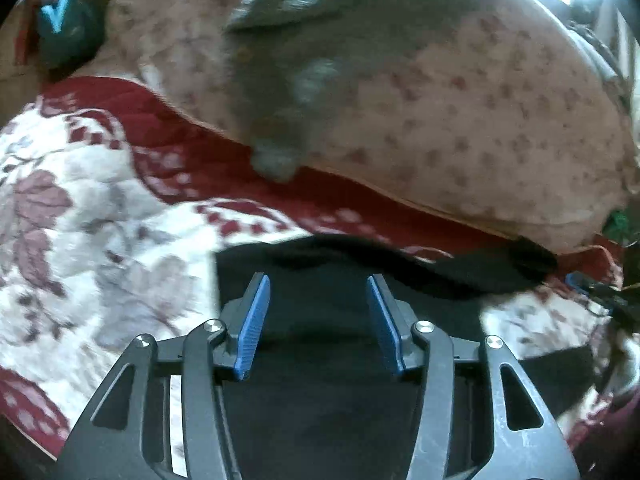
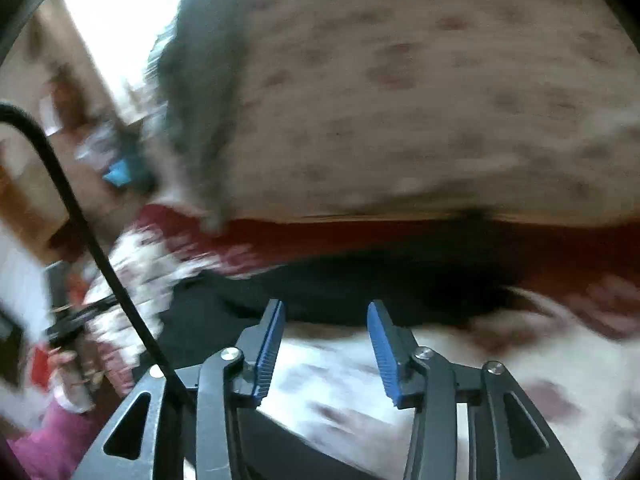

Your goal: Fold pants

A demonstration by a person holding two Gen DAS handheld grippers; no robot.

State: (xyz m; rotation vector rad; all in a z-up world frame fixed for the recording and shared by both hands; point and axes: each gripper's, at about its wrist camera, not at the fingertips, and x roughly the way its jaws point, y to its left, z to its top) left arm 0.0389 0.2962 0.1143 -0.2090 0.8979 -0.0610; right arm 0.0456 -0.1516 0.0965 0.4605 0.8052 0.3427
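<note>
Black pants (image 1: 320, 360) lie on a floral bedspread (image 1: 100, 240), spreading under and ahead of my left gripper (image 1: 318, 280). The left gripper is open, its blue pads apart, hovering over the dark cloth with nothing between them. In the right wrist view the pants (image 2: 360, 288) show as a dark band across the bed, just beyond my right gripper (image 2: 326, 308). The right gripper is open and empty, over the white and red bedspread (image 2: 360, 380). Both views are blurred by motion.
A large beige pillow with small red flowers (image 1: 460, 120) lies behind the pants, with a grey cloth (image 1: 280, 60) draped on it. A teal object (image 1: 60, 28) sits far left. A black cable (image 2: 100, 248) crosses the right view. A hand in a pink sleeve (image 2: 64, 392) is at left.
</note>
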